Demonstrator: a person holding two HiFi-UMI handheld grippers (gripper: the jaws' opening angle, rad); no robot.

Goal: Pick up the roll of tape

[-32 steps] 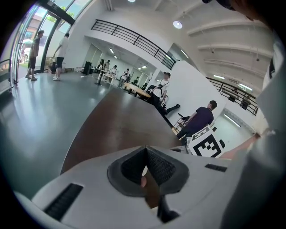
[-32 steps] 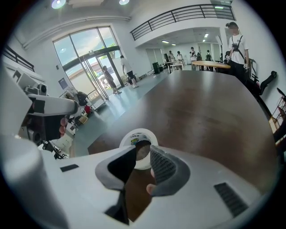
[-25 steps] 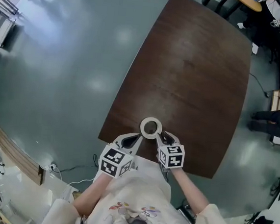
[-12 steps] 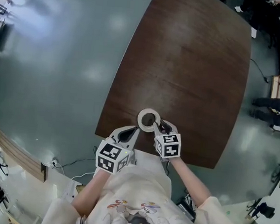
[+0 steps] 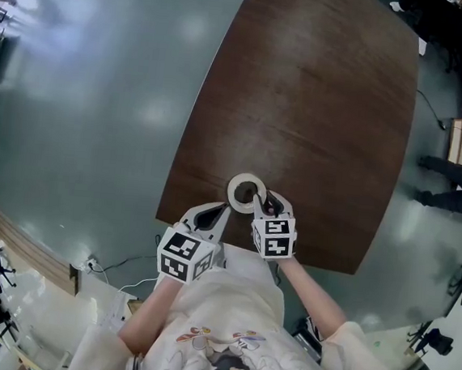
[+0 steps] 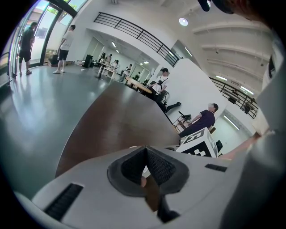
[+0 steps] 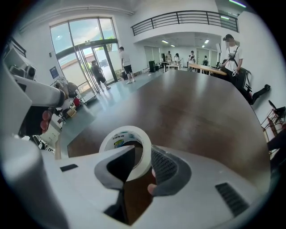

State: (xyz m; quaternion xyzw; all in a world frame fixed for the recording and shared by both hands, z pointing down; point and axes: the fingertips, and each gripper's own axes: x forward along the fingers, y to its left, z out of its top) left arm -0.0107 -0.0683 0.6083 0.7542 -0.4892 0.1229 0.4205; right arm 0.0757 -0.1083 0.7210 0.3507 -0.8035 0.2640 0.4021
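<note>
Right gripper hides tape roll's near rim

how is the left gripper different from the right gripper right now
The left gripper has its jaws together, empty; the right gripper has jaws apart, astride the wall of the roll of tape. The left gripper sits beside the roll, outside it; the right gripper has one jaw in its hole. Both carry a marker cube and point down at the table.

No legible text anywhere (only blurred print inside the roll of tape)
</note>
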